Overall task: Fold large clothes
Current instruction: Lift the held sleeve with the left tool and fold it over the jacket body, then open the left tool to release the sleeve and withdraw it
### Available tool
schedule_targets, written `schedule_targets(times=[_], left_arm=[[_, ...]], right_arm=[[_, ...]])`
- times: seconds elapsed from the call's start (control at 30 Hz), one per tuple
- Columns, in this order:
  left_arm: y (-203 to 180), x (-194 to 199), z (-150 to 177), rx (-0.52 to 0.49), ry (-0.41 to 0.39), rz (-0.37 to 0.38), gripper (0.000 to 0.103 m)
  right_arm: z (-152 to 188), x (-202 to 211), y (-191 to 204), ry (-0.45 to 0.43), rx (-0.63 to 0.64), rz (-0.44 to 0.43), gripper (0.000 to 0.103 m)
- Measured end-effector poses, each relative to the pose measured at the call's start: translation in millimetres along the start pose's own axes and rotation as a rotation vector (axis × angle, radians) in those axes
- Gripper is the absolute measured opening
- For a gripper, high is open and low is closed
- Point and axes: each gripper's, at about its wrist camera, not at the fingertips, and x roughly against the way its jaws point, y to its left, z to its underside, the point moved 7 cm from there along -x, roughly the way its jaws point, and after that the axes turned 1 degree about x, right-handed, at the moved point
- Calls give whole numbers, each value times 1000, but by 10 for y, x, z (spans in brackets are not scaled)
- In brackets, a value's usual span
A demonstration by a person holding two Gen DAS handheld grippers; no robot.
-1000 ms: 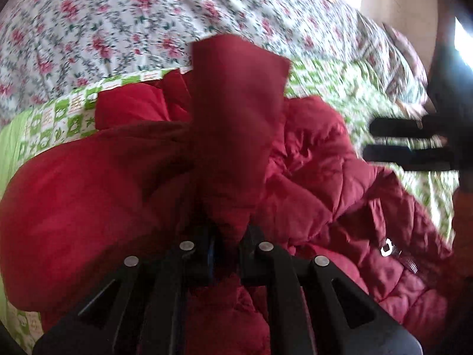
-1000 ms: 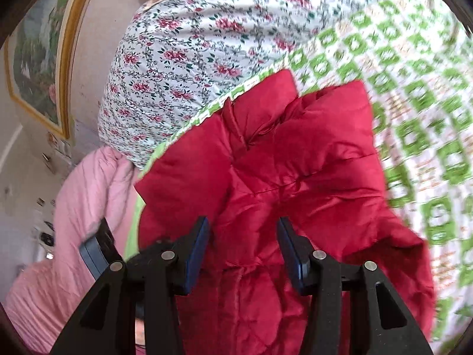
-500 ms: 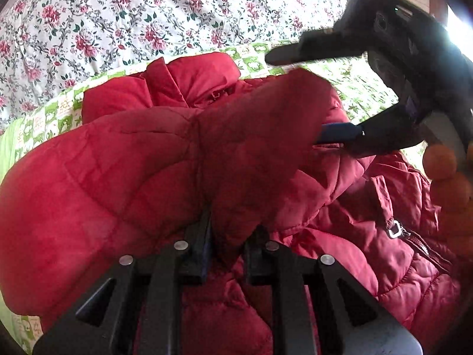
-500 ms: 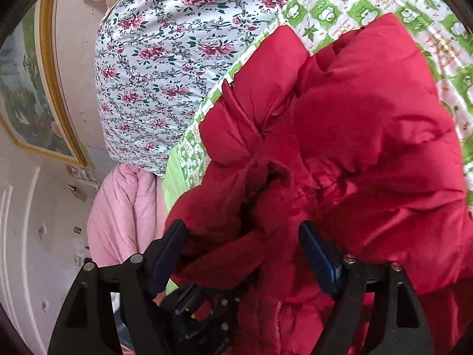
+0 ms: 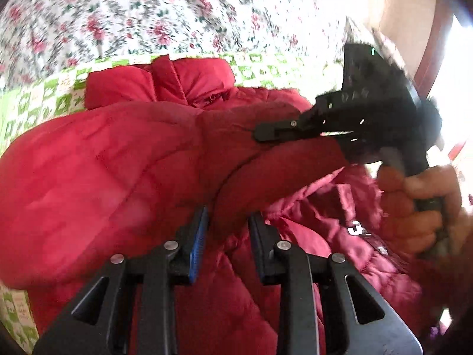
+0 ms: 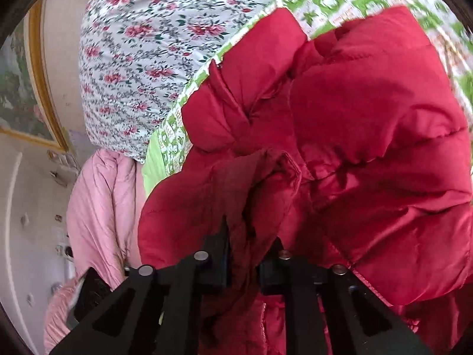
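- We see the red jacket (image 5: 103, 162) heaped on the green checked blanket (image 5: 35, 100), which lies on the bed beside the floral quilt (image 5: 133, 14).
- Our left gripper (image 5: 227, 230) has its jaws parted a little; a fold of the sleeve runs between them. Whether the pads press the cloth, we cannot tell for sure.
- Our right gripper (image 6: 248, 254) is closed tight on a bunched part of the jacket (image 6: 369, 162), cloth squeezed between both pads.
- From the left camera, the right gripper (image 5: 263, 131) reaches in from the right edge, tips on the sleeve, the hand (image 5: 414, 207) around its handle.
- A pink quilt (image 6: 100, 201) hangs at the bed's far-left edge in the right view.
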Motion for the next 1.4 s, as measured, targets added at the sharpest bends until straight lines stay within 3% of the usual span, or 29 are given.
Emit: schedule_targets(times=[0.3,0.4,0.53,0.67,0.87,1.0,1.07,1.17,1.27,1.4], left_arm=[[732,782,-247,173,-162,-72,25],[1054,728,-321,257,-157,-55,25],[1242,371,-260,342,-71,53,25],[1139,108,-128,317,-7,46,25],[1047,-56,-9,291,29,40,25],[1060,-108,13,288,50,20,25],[1074,-137,27,291,54,18,25],[1082,-149,44,291,54,14,25],[1071,-159,50,286,54,1,25],[1076,-172,47,281,59,-5,25]], right_arm=[[-87,367,234,-67,123,47,10],[-100,550,378,-93,171,53,10],[-142,809,582,-147,252,63,9],[-204,842,462,-158,279,125,9],[-176,594,-200,-118,229,246,10],[-124,475,-462,-119,209,296,21],[-129,532,-448,-136,211,322,33],[-156,778,-300,-211,223,385,34],[-104,1045,31,-330,316,449,34],[49,972,412,-335,437,445,34]])
